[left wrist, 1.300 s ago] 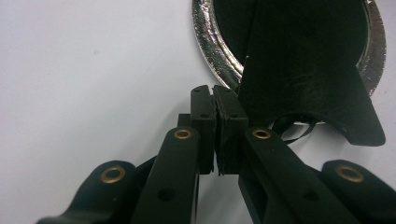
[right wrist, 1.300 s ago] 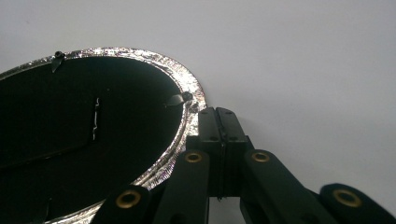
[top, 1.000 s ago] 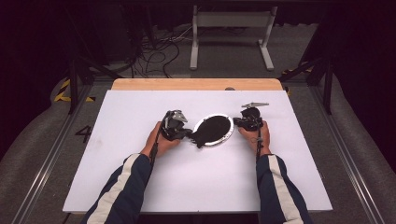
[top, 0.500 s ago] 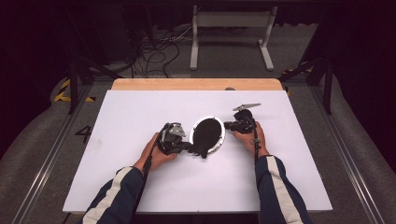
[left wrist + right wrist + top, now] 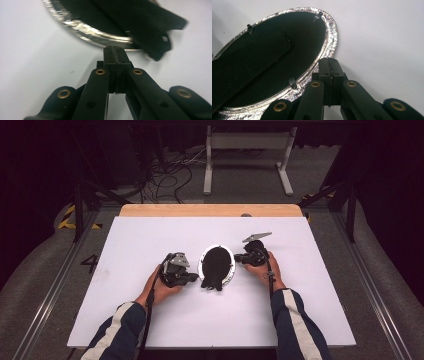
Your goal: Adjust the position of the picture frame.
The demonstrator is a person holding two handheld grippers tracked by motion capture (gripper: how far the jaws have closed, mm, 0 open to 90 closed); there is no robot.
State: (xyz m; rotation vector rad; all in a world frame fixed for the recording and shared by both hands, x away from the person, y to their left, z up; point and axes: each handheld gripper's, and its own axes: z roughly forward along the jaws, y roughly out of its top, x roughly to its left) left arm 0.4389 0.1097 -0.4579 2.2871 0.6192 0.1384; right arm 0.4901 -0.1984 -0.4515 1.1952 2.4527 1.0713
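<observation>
An oval picture frame (image 5: 217,266) with a silver rim lies face down on the white worktop (image 5: 150,240), about midway between its left and right edges and its far and near edges, its black backing up and its black stand flap (image 5: 155,27) sticking out toward the near edge. The left gripper (image 5: 192,278) sits just beside the frame's left rim with its 2 jaws pressed together on nothing, its tips at the silver edge in the left gripper view. The right gripper (image 5: 237,258) sits against the frame's right rim, its 2 jaws also closed and empty.
</observation>
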